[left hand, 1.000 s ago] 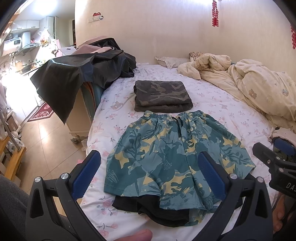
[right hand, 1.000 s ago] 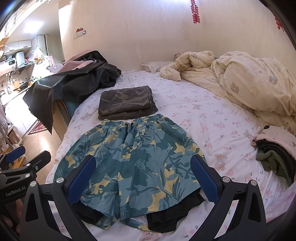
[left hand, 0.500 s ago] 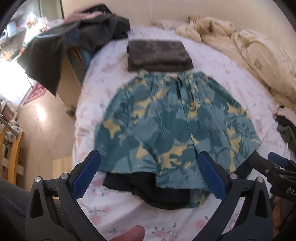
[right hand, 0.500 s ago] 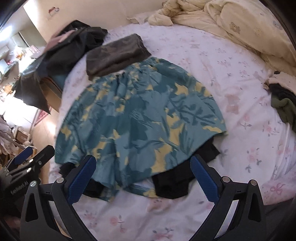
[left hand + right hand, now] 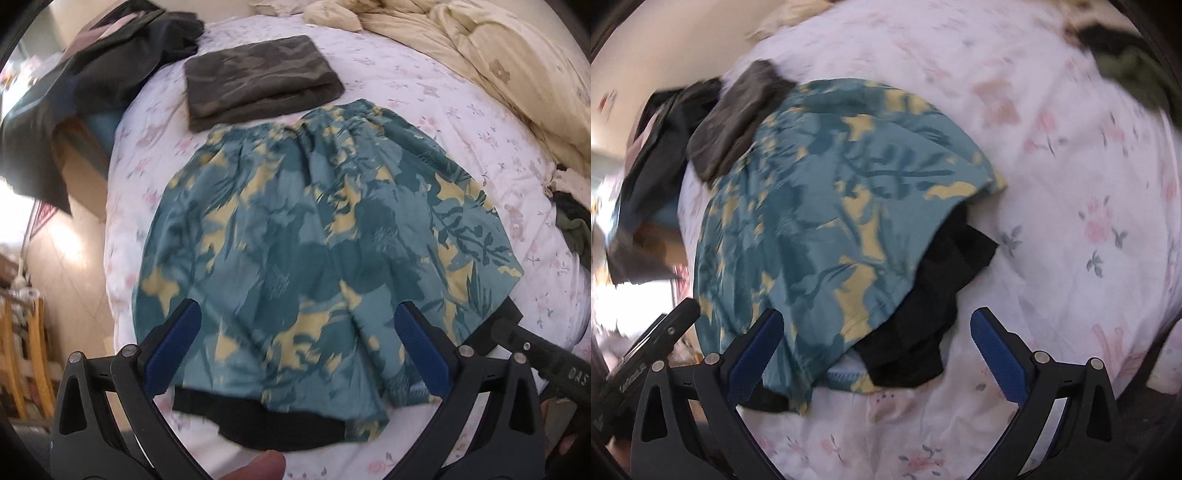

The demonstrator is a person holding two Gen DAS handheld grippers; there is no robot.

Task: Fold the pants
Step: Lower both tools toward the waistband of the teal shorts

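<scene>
Hovering over the leg hems, the left gripper (image 5: 297,347) is standing with jaws spread wide and nothing between them; the teal and yellow leaf-print fabric shorts (image 5: 314,236) are lying flat on the white floral bedsheet (image 5: 443,96) directly ahead of it, waistband at the far end. Ahead of that, a folded camouflage garment (image 5: 258,77) is resting. The right gripper (image 5: 875,343) is likewise released, poised above the right leg hem, where black lining fabric (image 5: 934,288) is protruding. Judgement: the approach is in hand; next, each gripper needs to descend and pinch an edge.

The floral-sheeted bed (image 5: 424,92) carries teal shorts (image 5: 314,236), folded camouflage pants (image 5: 258,77), a cream duvet (image 5: 509,74).
</scene>
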